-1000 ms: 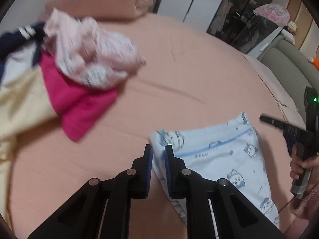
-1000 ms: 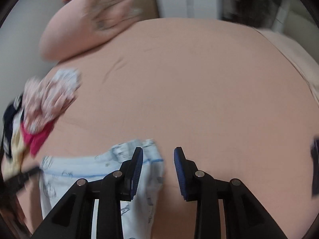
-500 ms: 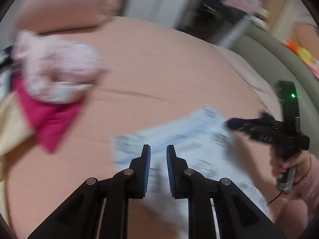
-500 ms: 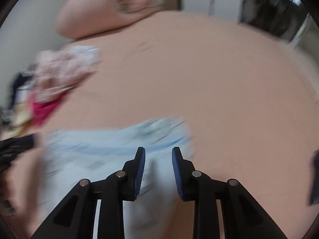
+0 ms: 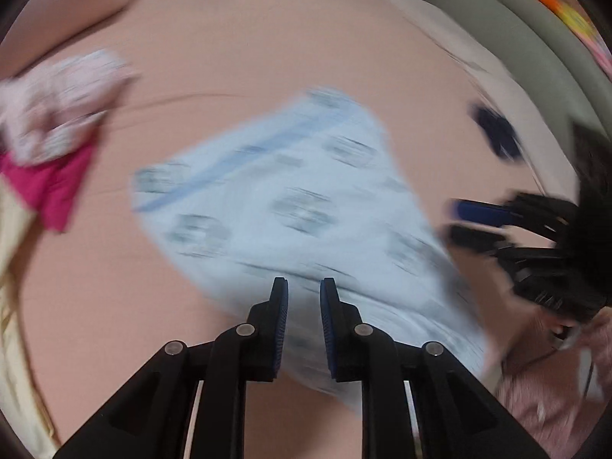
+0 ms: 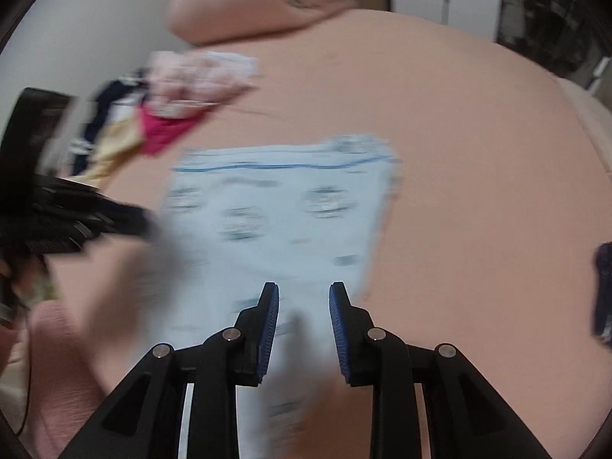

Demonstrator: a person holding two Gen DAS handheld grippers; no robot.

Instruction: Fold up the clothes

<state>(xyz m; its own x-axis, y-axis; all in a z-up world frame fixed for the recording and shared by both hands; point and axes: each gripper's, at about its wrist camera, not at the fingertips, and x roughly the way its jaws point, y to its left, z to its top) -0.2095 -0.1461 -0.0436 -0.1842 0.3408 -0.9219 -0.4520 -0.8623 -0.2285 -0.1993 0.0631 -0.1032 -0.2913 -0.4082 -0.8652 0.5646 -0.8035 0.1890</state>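
A light blue printed garment (image 5: 290, 206) lies flat on the pink bed; it also shows in the right wrist view (image 6: 275, 222). Both views are motion-blurred. My left gripper (image 5: 304, 287) is open with a narrow gap, empty, above the garment's near part. My right gripper (image 6: 304, 290) is open and empty above the garment's near right part. The right gripper shows in the left wrist view (image 5: 478, 222) at the garment's right edge. The left gripper shows in the right wrist view (image 6: 114, 218) at the garment's left edge.
A pile of unfolded clothes (image 5: 49, 122), pink-white, magenta and pale yellow, lies at the left; it also shows in the right wrist view (image 6: 168, 107). A pink pillow (image 6: 260, 4) lies at the bed's head. A dark blue item (image 5: 497, 137) lies at the right. A grey sofa (image 5: 516, 26) stands beyond the bed.
Both grippers pulled back toward the near end of the blue garment, so more of it shows. The left gripper let go of the garment's edge and opened slightly. The right stays open.
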